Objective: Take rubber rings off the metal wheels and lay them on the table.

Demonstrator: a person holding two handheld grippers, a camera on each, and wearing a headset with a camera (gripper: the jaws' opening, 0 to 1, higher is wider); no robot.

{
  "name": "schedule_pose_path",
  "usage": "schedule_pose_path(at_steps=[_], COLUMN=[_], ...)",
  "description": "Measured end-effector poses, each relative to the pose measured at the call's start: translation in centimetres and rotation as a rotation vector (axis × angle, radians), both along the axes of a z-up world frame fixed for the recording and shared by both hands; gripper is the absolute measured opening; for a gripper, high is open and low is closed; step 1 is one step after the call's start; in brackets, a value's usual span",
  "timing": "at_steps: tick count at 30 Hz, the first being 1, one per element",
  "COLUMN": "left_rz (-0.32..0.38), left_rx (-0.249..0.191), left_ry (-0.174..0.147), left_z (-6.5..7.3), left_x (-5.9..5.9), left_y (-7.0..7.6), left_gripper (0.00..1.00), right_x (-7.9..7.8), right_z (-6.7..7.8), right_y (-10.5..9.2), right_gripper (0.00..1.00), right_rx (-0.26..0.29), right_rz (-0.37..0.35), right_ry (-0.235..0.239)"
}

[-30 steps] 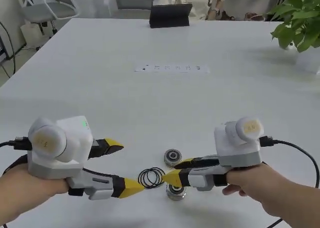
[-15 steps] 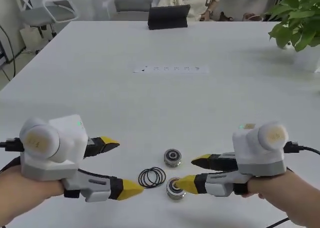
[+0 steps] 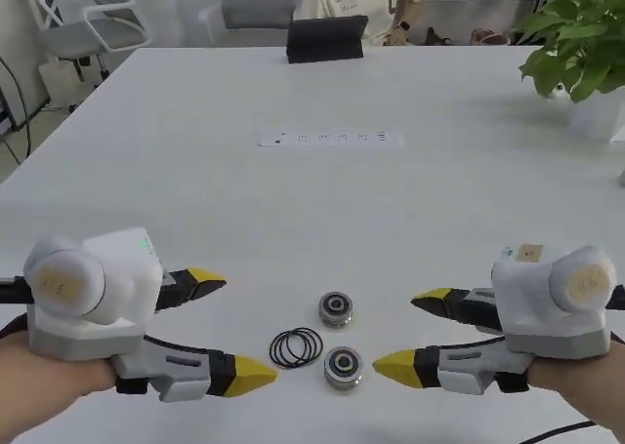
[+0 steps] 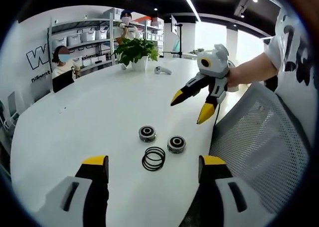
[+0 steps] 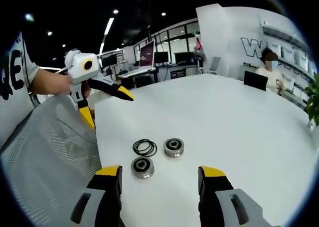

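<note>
Two metal wheels lie on the white table [image 3: 312,220] near its front edge: one further off [image 3: 336,307], one nearer [image 3: 343,365]. A small pile of black rubber rings [image 3: 296,347] lies flat just left of the near wheel. My left gripper [image 3: 244,329] is open, left of the rings and clear of them. My right gripper [image 3: 401,332] is open too, right of the wheels, holding nothing. The left gripper view has the rings [image 4: 153,158] ahead of the jaws, with both wheels [image 4: 147,133] [image 4: 176,144] behind them.
A white power strip [image 3: 330,140] lies mid-table. At the far end a black laptop [image 3: 327,36] stands before a seated person. A potted plant [image 3: 576,44] is at the far right. Office chairs [image 3: 88,20] stand beyond the far left corner.
My right gripper has drawn back to the right, away from the near wheel and rings, with its jaws wider apart. My left gripper has eased slightly left. Rings and wheels lie where they were.
</note>
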State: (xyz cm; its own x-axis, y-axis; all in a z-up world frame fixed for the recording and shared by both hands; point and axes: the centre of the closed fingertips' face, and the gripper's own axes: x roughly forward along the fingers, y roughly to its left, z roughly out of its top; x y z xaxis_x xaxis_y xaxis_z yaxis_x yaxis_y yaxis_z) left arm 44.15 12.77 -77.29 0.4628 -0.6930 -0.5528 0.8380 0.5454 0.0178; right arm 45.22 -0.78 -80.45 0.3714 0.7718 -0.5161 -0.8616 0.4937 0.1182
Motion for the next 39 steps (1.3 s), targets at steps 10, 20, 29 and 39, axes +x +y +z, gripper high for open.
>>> schedule_pose_path(at_steps=[10,20,29,39], left_rz=[0.014,0.024,0.030,0.042], left_rx=[0.003,0.006,0.008,0.003], left_ry=[-0.004,-0.012,-0.010,0.000], left_z=[0.2,0.4,0.2,0.1], left_x=[-0.4,-0.7,-0.8,-1.2], left_y=[0.7,1.2,1.7,2.0], left_gripper=[0.74,0.75,0.75,0.75], right_x=[-0.7,-1.6,-1.9,-2.1], right_z=[0.4,0.3,0.3,0.1], right_y=[-1.2,-1.3,-1.4,-1.6], right_gripper=[0.67,0.71,0.72,0.72], right_rx=[-0.006,-0.017,-0.020,-0.032], right_rz=[-0.027,-0.022,-0.024,-0.020], right_ry=[-0.021,-0.028,-0.030,-0.031])
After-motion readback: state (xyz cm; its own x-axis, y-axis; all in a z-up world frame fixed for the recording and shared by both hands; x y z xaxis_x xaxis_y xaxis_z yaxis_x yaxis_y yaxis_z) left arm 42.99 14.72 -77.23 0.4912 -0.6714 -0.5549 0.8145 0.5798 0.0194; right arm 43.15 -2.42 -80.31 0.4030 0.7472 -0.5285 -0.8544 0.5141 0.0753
